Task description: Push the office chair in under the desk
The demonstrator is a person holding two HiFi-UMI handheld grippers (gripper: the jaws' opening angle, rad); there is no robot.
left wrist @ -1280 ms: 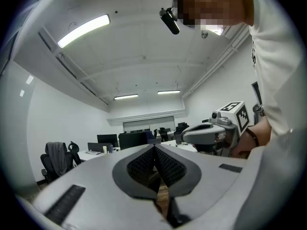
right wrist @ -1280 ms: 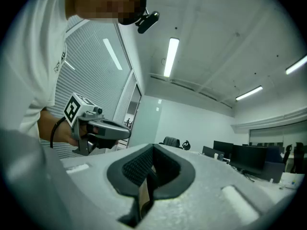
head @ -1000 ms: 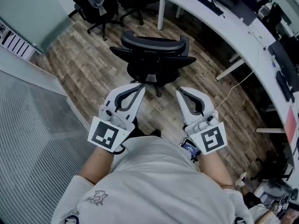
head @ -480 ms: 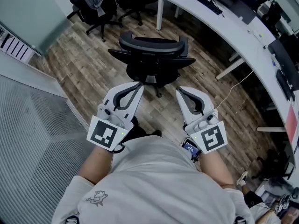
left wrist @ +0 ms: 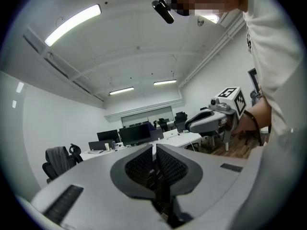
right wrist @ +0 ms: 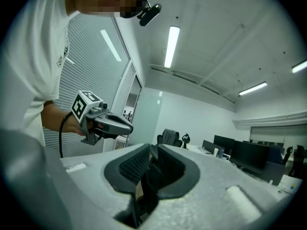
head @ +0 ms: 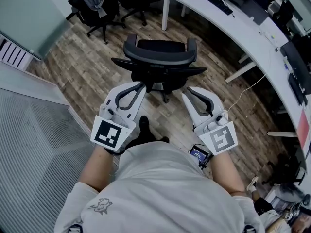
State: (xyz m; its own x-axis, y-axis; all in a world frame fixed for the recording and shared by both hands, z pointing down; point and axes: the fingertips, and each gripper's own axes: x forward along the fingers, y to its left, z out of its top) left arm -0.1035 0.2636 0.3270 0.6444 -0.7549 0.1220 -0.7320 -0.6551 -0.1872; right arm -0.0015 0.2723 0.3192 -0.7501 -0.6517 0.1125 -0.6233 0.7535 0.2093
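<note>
A black office chair (head: 160, 62) stands on the wood floor with its backrest toward me, out from the curved white desk (head: 243, 30) at the upper right. My left gripper (head: 142, 85) hovers just short of the backrest's left side. Its jaws are opening, a thin slit shows between them, and they hold nothing (left wrist: 154, 150). My right gripper (head: 186, 91) hangs just short of the backrest's right side. Its jaws are opening too, a narrow gap shows, and they are empty (right wrist: 152, 150). Neither gripper touches the chair.
Two more black chairs (head: 95, 4) stand at the top left. A ribbed glass partition (head: 34, 130) runs along the left. White desk legs (head: 166, 11) and a white cable (head: 243, 93) are on the floor near the desk. Monitors and a keyboard (head: 218, 4) sit on it.
Both grippers have moved a little forward toward the chair's backrest, and the jaws of both have parted slightly. The chair stays where it was.
</note>
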